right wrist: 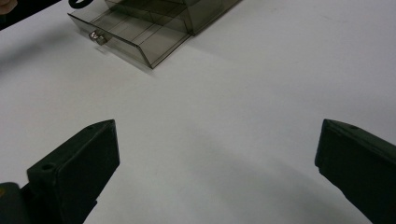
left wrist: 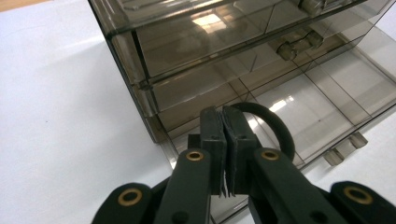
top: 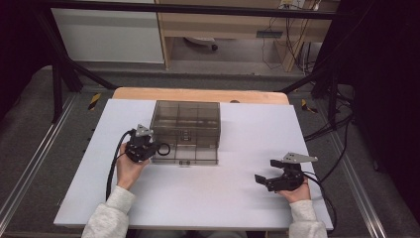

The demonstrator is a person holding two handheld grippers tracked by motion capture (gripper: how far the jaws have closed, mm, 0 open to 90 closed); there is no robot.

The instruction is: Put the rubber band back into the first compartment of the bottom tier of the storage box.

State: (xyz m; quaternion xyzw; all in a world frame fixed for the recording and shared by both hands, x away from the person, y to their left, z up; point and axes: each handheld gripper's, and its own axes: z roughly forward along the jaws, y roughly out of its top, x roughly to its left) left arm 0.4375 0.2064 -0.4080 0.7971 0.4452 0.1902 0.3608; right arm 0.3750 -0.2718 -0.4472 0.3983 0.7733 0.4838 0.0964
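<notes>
We keep the left gripper [top: 150, 148] pinched on the black ring [top: 164, 148] and hold it over the pulled-out bottom drawer [top: 185, 154] of the smoky plastic drawer box [top: 187, 119], letting go only once it hangs inside a compartment. Well right of the box, the right gripper [top: 264, 173] can rest spread above the bench [top: 208, 198].

Light falls from overhead and is fairly dim; the white counter [top: 208, 198] reads greyish, and the room's edges sink into near black. Bright glare patches sit on the smoky drawer box [left wrist: 243, 60]. Soft shadows lie under the 2 grippers' jaws. The high view looks slightly soft, perhaps from compression.
</notes>
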